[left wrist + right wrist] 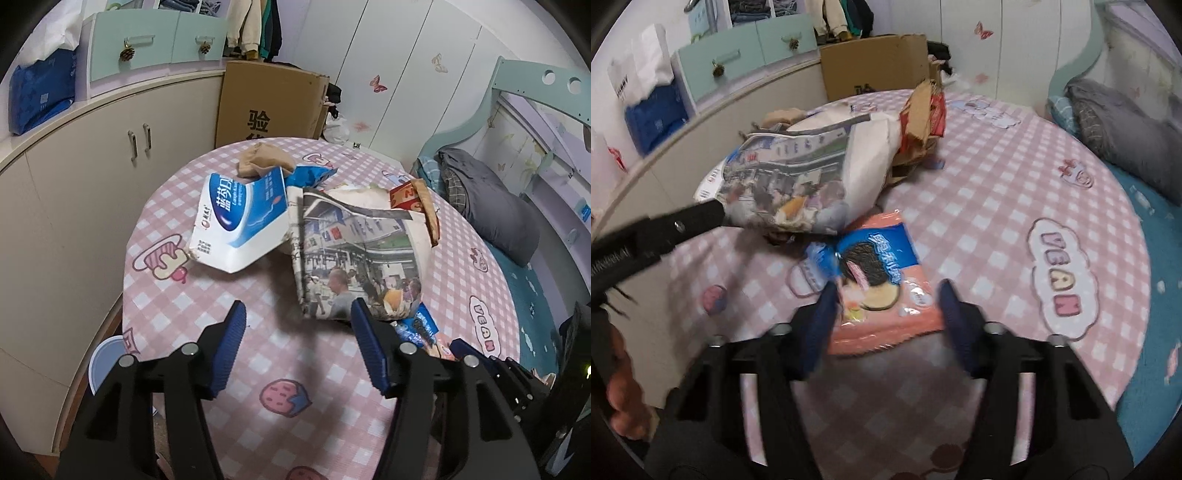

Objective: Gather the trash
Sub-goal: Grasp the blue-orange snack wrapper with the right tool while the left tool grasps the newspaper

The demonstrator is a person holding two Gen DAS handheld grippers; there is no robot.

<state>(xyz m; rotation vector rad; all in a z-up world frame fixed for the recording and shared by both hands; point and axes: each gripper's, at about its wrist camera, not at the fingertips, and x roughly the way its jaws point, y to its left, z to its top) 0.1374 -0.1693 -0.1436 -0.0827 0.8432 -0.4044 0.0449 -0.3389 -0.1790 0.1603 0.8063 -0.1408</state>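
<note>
Two grippers are working: right gripper [886, 295] is spreading its fingers around the cookie pack [882, 291] on the desk [997, 192]; left gripper [297, 325], fingers apart, is nudging newspaper [354, 258]. Seat deeper before squeezing.

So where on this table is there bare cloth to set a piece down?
Bare tablecloth runs from the cookie packet out to the bed-side edge. Another free patch lies on the cabinet side, below the blue-and-white box. The middle is crowded: newspaper, red carton, blue wrapper, tan cloth.
</note>
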